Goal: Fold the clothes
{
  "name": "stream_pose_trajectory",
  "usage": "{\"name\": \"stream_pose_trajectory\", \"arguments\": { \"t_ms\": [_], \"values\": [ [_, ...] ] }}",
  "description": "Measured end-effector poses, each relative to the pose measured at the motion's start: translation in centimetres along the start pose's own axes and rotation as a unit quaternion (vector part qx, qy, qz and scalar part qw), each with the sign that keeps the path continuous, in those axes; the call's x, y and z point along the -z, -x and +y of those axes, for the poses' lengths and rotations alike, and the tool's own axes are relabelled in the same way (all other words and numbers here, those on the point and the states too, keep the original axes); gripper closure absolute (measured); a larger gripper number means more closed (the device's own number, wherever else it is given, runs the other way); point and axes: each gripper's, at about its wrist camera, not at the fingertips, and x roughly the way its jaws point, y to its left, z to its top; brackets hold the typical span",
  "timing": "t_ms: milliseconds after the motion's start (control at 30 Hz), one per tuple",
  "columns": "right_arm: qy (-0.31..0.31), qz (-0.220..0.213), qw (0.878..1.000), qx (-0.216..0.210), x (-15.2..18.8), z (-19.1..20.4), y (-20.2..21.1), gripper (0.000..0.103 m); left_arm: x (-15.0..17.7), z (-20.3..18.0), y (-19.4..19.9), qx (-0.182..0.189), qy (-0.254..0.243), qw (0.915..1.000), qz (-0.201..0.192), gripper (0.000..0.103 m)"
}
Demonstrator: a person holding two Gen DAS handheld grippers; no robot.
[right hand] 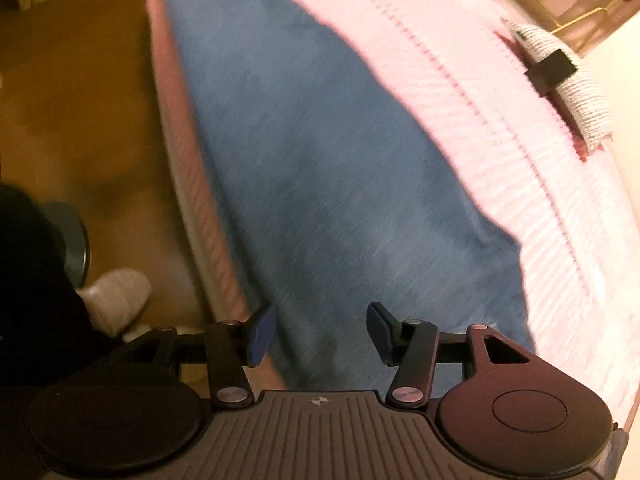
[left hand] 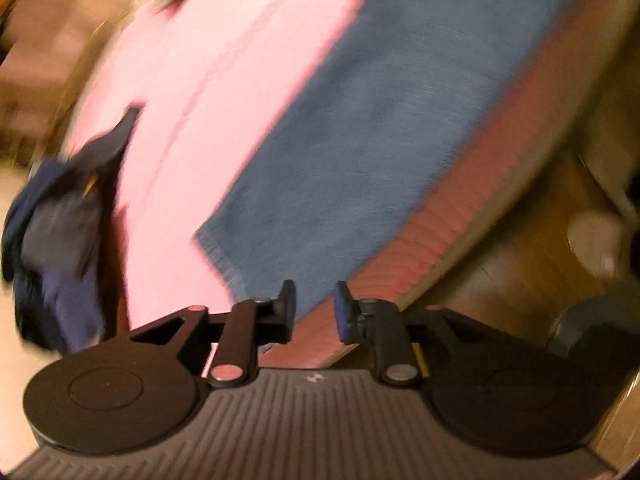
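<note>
A blue garment (left hand: 360, 136) lies spread flat on a pink ribbed bedcover (left hand: 180, 92). In the left wrist view my left gripper (left hand: 315, 307) hovers open over the garment's near corner, nothing between its fingers. A crumpled dark navy garment (left hand: 60, 232) lies at the bed's left edge. In the right wrist view the same blue garment (right hand: 320, 168) fills the middle, and my right gripper (right hand: 322, 332) stands open just above its near edge, holding nothing. Both views are motion-blurred.
The pink bedcover (right hand: 500, 112) runs to the bed's edge, with wooden floor (right hand: 72, 112) beside it. A person's light slipper (right hand: 118, 292) stands on the floor. A grey knitted item with a black band (right hand: 560, 76) lies at the far right of the bed.
</note>
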Motion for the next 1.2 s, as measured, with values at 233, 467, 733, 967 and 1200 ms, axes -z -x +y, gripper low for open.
{"name": "stream_pose_trajectory", "arguments": {
  "t_ms": [233, 467, 733, 967, 1200],
  "values": [
    [-0.01, -0.034, 0.999, -0.01, -7.2, -3.7, -1.0, 0.049, -1.9, 7.2, -3.0, 0.006, 0.036, 0.9992, -0.016, 0.069],
    [-0.036, -0.015, 0.999, 0.004, -15.1, -5.5, -4.8, 0.022, -2.6, 12.8, -12.4, 0.105, -0.018, 0.9937, -0.036, 0.067],
    [-0.127, 0.06, 0.99, -0.014, -21.2, -5.7, -10.2, 0.022, -2.1, 17.7, -16.1, 0.215, -0.048, 0.9724, -0.078, 0.097],
    [-0.167, 0.103, 0.98, -0.04, -23.0, -5.5, -13.6, 0.021, -0.5, 18.0, -18.0, 0.206, -0.022, 0.976, -0.067, 0.103],
    [-0.33, 0.119, 0.936, -0.041, -18.2, -9.6, -14.0, 0.013, -2.9, 19.8, -14.5, 0.188, 0.017, 0.9791, -0.076, 0.095]
  ]
}}
